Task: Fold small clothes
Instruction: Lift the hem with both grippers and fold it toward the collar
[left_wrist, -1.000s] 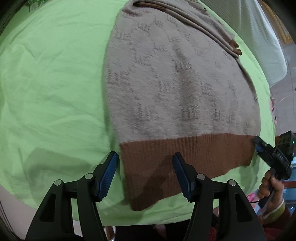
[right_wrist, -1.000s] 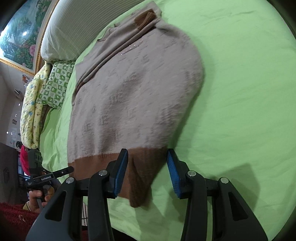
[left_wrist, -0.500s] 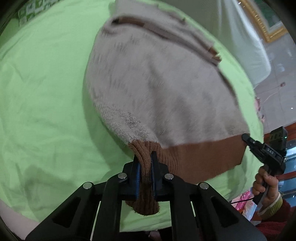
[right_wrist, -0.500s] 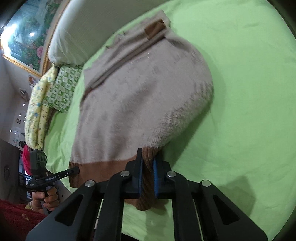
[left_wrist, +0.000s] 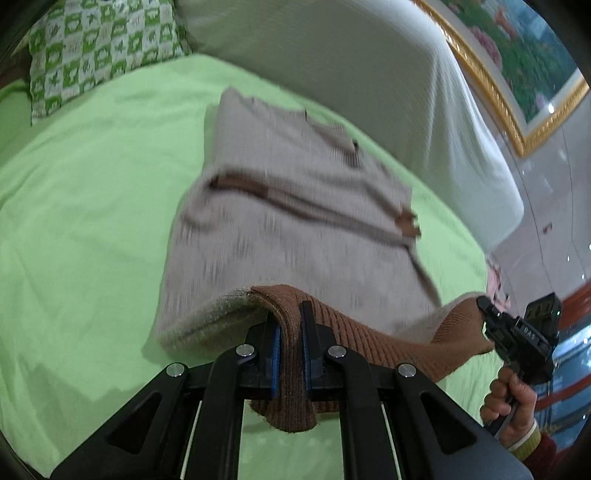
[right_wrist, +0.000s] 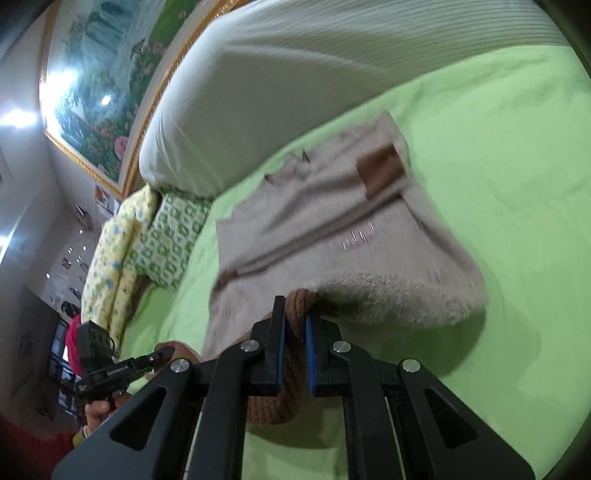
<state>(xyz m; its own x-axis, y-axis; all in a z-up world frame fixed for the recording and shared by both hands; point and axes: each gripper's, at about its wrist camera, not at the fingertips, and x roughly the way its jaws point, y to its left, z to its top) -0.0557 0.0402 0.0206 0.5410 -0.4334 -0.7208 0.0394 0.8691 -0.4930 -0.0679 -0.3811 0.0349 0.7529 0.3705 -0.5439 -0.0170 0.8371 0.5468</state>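
A beige knit sweater (left_wrist: 288, 221) with a brown ribbed hem (left_wrist: 351, 328) lies on a green bed sheet (left_wrist: 92, 206). My left gripper (left_wrist: 290, 332) is shut on the hem's left corner and holds it above the sheet. My right gripper (right_wrist: 295, 332) is shut on the hem's other corner (right_wrist: 299, 299); it also shows in the left wrist view (left_wrist: 487, 314). The sweater (right_wrist: 314, 221) has its lower part lifted and curled toward the collar. The left gripper shows in the right wrist view (right_wrist: 159, 358).
A large white pillow (left_wrist: 351, 74) lies behind the sweater at the headboard. A green patterned pillow (left_wrist: 96, 48) sits at the far left, with a yellow blanket (right_wrist: 110, 254) beside it. A gold-framed painting (right_wrist: 110, 92) hangs on the wall. Bare sheet (right_wrist: 517, 184) lies to the right.
Both grippers, shut on the hem corners, have lifted the hem off the sheet and carried it forward toward the collar. The sweater's lower part has risen and curled.
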